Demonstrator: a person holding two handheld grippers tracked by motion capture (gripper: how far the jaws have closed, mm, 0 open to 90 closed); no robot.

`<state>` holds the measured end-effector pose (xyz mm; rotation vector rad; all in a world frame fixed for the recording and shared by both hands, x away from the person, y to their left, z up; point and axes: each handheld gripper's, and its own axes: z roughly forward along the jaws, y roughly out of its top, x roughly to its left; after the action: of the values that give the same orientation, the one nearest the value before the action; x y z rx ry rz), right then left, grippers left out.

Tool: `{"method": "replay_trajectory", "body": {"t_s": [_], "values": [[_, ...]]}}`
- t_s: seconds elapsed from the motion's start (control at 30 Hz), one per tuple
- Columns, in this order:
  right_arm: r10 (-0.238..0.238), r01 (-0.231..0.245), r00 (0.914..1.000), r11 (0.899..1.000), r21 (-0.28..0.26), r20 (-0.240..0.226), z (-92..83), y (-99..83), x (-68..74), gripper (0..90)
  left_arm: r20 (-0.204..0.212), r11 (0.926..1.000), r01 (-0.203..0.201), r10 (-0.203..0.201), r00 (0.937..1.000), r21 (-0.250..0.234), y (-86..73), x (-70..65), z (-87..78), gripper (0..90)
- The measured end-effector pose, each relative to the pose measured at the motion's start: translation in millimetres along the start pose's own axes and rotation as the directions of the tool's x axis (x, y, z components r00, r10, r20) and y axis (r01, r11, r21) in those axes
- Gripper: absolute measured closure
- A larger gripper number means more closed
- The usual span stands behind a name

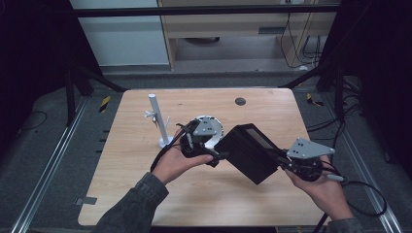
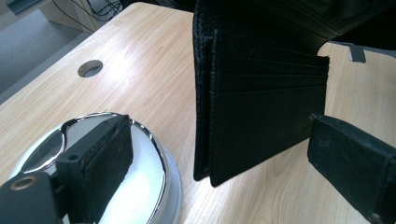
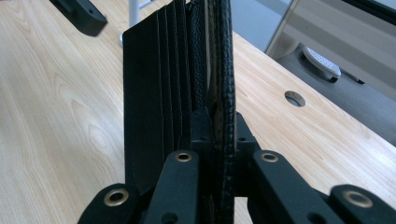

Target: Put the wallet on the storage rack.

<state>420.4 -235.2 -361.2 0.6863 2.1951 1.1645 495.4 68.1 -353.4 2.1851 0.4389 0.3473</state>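
Jaws: right gripper [image 3: 212, 135] clamped on wallet [image 1: 250, 151] | held edge-up, open

Light wood-grain square tabletop [image 1: 145, 194] w/ small round dark cable hole [image 1: 240, 101] near its far edge. Around the table: grey carpet floor [image 1: 43, 145]; metal floor rails [image 1: 48, 174] run along its left & right sides. Yellow-black hazard tape strips [image 1: 104, 103] on floor just off both far corners. Beyond the table: pale wooden cabinet [image 1: 233, 29] and white panel [image 1: 121, 34] to the cabinet's left. Black cables [image 1: 311, 48] hang right of the cabinet. Sides dark.
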Motion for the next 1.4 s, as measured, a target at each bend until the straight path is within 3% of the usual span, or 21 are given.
{"method": "replay_trajectory", "body": {"t_s": [0.17,0.5,0.63,0.77,0.8,0.9,0.97,1.0,1.13,1.17,1.23,1.27,1.4], "values": [[-0.002,0.002,1.0000,1.000,-0.014,-0.001,-0.7,1.6,-0.3,84.8,0.016,1.0000,-0.005,0.005,0.9999,-0.003,1.9,-0.6,2.4,6.8],[0.004,-0.004,0.9999,0.999,-0.054,-0.010,0.8,6.5,0.8,84.8,0.090,0.9991,-0.033,0.030,0.9955,0.028,9.4,-2.9,15.6,7.5],[0.004,-0.006,0.9997,0.997,-0.074,-0.022,1.6,7.9,1.1,84.7,0.098,0.9989,-0.032,0.029,0.9948,0.034,11.1,-1.8,18.8,7.8],[0.006,-0.009,0.9995,0.997,-0.083,-0.029,3.5,8.6,1.2,84.7,0.118,0.9996,-0.002,-0.001,0.9930,0.027,11.8,3.3,22.9,11.8],[0.005,-0.008,0.9995,0.996,-0.084,-0.031,4.5,8.8,1.5,84.7,0.124,0.9996,0.002,-0.005,0.9922,0.029,11.8,4.2,23.7,18.2],[0.005,-0.007,0.9995,0.996,-0.084,-0.033,6.1,8.3,1.9,84.7,0.135,0.9989,0.005,-0.012,0.9908,0.047,12.0,6.3,26.4,23.1],[0.002,-0.005,0.9994,0.997,-0.078,-0.034,7.9,7.1,2.4,84.7,0.143,0.9984,-0.006,-0.002,0.9897,0.057,11.4,6.8,26.8,33.5],[-0.005,0.003,0.9994,0.998,-0.067,-0.035,10.0,4.9,2.9,84.6,0.143,0.9980,-0.008,-0.001,0.9898,0.063,11.3,6.7,26.4,48.7],[-0.009,0.007,0.9993,0.998,-0.057,-0.036,14.0,-1.8,4.4,84.4,0.143,0.9959,-0.009,-0.004,0.9897,0.089,11.7,5.2,21.2,57.9],[-0.003,0.001,0.9992,0.999,-0.055,-0.039,16.0,-6.6,5.0,84.0,0.148,0.9963,-0.006,-0.007,0.9890,0.086,12.3,4.7,18.9,65.4],[-0.001,-0.001,0.9992,0.999,-0.051,-0.039,16.9,-8.6,5.3,83.8,0.162,0.9973,0.015,-0.027,0.9865,0.072,14.5,4.2,13.9,69.3],[0.005,-0.007,0.9992,0.999,-0.041,-0.039,20.5,-14.6,7.2,83.7,0.171,0.9971,0.028,-0.040,0.9845,0.070,17.5,3.1,9.9,76.0],[0.021,-0.022,0.9987,0.999,-0.036,-0.048,25.9,-20.7,10.7,83.7,0.150,0.9941,0.012,-0.028,0.9883,0.108,23.3,-1.3,5.2,78.4]]}}
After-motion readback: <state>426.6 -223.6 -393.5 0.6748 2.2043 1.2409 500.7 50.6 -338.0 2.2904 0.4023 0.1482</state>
